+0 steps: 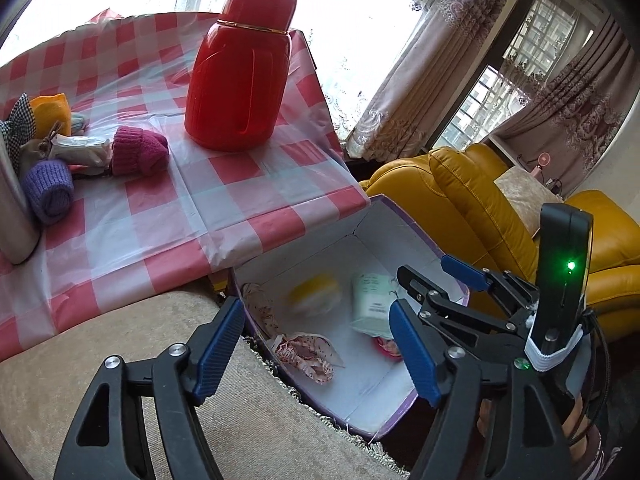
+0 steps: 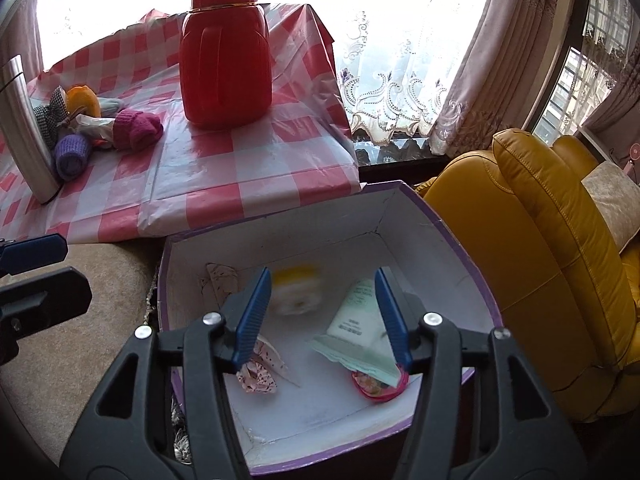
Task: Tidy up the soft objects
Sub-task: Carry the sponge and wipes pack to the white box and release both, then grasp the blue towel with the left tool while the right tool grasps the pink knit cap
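Red-and-white checked cloth (image 1: 168,216) on desk, red flask (image 1: 240,76), magenta knit roll (image 1: 138,151), purple knit roll (image 1: 49,191), purple-edged white box (image 2: 400,240), yellow sofa (image 2: 552,264)

Red thermos jug (image 2: 226,56) upright on the surface, which is draped in a red-and-white checked plastic cloth (image 2: 248,168); a brushed-metal vessel (image 2: 24,128) stands at the cloth's left edge. Yellow leather sofa (image 2: 540,264) to the right, with a pale cushion (image 2: 616,196) on it. Behind: lace sheers (image 2: 392,80), patterned drapes (image 1: 424,80), barred window (image 1: 536,40).
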A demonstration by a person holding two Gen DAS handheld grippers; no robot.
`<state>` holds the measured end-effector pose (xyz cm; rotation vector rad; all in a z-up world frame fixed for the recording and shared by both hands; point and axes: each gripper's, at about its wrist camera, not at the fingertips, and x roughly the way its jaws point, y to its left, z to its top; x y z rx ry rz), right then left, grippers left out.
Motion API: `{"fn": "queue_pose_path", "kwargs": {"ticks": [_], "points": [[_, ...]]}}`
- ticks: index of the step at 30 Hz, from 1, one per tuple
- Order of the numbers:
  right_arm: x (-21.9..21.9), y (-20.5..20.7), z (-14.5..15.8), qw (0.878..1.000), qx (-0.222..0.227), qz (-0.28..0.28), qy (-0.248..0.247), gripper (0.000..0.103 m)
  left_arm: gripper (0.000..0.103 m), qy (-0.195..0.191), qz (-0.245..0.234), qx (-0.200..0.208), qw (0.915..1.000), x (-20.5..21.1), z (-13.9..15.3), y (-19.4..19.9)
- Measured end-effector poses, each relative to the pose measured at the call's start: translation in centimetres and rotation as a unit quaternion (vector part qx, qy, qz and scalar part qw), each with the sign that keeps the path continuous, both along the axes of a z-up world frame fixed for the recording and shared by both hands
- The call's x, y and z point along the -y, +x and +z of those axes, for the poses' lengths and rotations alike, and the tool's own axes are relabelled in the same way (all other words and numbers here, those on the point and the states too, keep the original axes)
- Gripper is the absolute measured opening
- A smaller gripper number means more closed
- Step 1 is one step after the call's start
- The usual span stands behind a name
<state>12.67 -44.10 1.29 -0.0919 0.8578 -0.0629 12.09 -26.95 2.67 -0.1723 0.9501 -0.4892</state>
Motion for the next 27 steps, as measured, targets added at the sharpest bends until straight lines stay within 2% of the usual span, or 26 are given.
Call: {"fn": "queue_pose_path", "kwargs": {"ticks": [8, 15, 27], "points": [[-1.3, -0.1, 0.7, 1.0, 0.011, 0.016, 0.005, 0.058, 0.076, 0.003, 0.016, 0.011, 0.9998, -1.2, 0.4, -0.1], [-4.3, 0.0, 0.7, 0.999, 0.006, 0.048, 0.004, 0.059, 0.076, 0.003, 0.053, 0.02, 0.9984, -3.8, 0.8, 0.1], [-10.8, 1.5, 0.6, 0.992, -0.015, 0.122, 0.024, 0.063, 0.076, 0.001, 0.143, 0.022, 0.9895, -12.4, 1.1, -0.3]]}}
